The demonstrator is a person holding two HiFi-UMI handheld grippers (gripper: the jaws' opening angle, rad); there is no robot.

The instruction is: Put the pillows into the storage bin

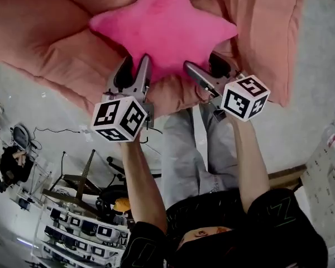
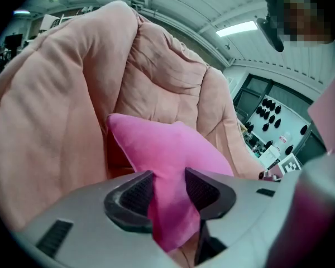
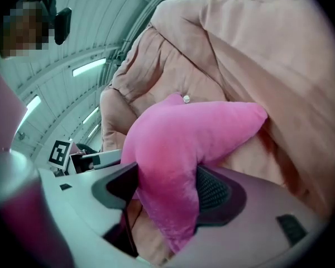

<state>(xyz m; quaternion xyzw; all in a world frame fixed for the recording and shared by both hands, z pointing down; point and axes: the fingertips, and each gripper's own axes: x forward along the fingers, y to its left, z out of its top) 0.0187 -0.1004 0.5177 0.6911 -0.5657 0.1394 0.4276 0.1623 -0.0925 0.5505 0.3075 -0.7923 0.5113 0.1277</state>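
Note:
A pink star-shaped pillow (image 1: pixel 164 27) lies against a big peach cushion (image 1: pixel 56 38) at the top of the head view. My left gripper (image 1: pixel 135 67) is shut on the star's lower left point, and its pads pinch the pink fabric (image 2: pixel 170 205) in the left gripper view. My right gripper (image 1: pixel 204 67) is shut on the lower right point. In the right gripper view the pillow (image 3: pixel 178 149) bulges between the two pads. No storage bin shows in any view.
The peach cushion (image 3: pixel 251 54) folds around the pillow on both sides. Below it is grey floor (image 1: pixel 39 105), with the person's legs (image 1: pixel 184 149) in the middle. Cymbal stands (image 1: pixel 72 191) and a rack of gear (image 1: pixel 84 228) stand at the lower left.

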